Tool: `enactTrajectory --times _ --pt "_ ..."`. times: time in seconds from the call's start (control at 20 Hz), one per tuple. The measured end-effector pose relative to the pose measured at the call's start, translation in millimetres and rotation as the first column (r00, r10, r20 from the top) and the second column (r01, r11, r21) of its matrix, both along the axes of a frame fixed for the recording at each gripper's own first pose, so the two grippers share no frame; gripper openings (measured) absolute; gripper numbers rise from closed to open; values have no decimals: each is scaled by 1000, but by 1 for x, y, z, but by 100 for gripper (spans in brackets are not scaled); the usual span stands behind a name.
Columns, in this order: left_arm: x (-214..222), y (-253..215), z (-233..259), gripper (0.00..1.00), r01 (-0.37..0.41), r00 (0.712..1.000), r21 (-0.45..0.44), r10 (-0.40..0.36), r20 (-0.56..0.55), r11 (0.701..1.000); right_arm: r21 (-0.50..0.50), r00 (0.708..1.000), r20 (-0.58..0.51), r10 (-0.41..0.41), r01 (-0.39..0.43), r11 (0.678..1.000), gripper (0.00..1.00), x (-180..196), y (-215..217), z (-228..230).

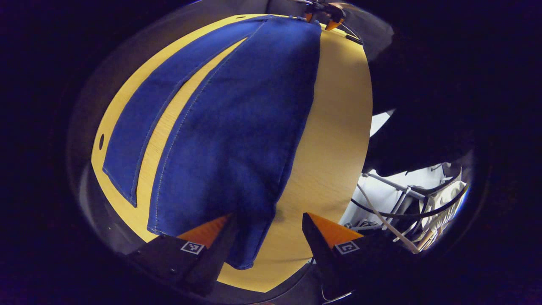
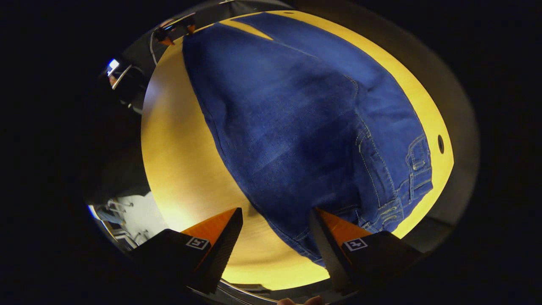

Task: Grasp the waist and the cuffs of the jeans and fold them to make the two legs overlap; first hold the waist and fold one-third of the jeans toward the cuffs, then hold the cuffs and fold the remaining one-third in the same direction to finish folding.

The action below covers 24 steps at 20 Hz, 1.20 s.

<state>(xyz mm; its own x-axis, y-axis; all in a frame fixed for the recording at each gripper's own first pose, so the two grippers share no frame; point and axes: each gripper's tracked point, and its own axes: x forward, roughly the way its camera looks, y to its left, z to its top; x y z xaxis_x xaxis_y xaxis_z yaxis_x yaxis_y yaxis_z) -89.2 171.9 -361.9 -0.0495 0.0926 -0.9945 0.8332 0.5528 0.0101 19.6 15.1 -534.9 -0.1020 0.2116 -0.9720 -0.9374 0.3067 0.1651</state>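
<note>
On the left gripper view, the jeans (image 1: 228, 127) lie flat on the yellow wooden table (image 1: 334, 140), with two legs spread apart and a strip of tabletop showing between them. The nearer leg's cuff (image 1: 241, 250) reaches down between the fingers of the left gripper (image 1: 266, 231). These fingers stand wide apart and grip nothing; the cuff hem lies beside the left-hand finger, and whether it touches cannot be told. At the far end of the table the other gripper (image 1: 328, 17) shows small, close to the cloth's edge. White frame parts and cables (image 1: 406, 203) sit beyond the table's right rim.

On the right gripper view, the waist (image 2: 406, 182) of the jeans, with belt loops and stitching, lies at the near right. The right gripper (image 2: 275, 226) is spread wide and holds nothing; one finger stands over the waistband corner, the other over bare wood.

Risk, as a judgement: the legs do not yet overlap, and neither tool has a hold. If either closes on one layer or on the hem's very edge, the denim may slip during the fold, leaving the legs askew. Uneven lifting between the two ends could drag the cloth across the table.

Writing: none legible. Square coded markers (image 2: 355, 244) sit on the fingers; no brand can be read.
</note>
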Motion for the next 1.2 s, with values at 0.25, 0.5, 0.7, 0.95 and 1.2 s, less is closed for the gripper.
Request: enactTrajectory --times 0.25,0.5,0.7,0.95,1.2 --pt "14 9 -7 90 -15 1000 65 15 -1 998 -68 986 20 -165 166 984 81 15 3 -10" --pt "36 23 -4 6 -94 995 62 91 49 994 -19 950 53 -309 310 950 7 33 2 -4" --pt "49 25 3 6 -119 990 60 113 88 991 21 927 59 -371 370 929 6 35 3 8" --pt "92 20 37 6 -195 967 17 190 172 981 188 830 63 -554 536 823 6 68 12 67" --pt "188 34 85 9 -370 864 -37 358 354 928 384 721 136 -679 594 707 6 152 24 138"
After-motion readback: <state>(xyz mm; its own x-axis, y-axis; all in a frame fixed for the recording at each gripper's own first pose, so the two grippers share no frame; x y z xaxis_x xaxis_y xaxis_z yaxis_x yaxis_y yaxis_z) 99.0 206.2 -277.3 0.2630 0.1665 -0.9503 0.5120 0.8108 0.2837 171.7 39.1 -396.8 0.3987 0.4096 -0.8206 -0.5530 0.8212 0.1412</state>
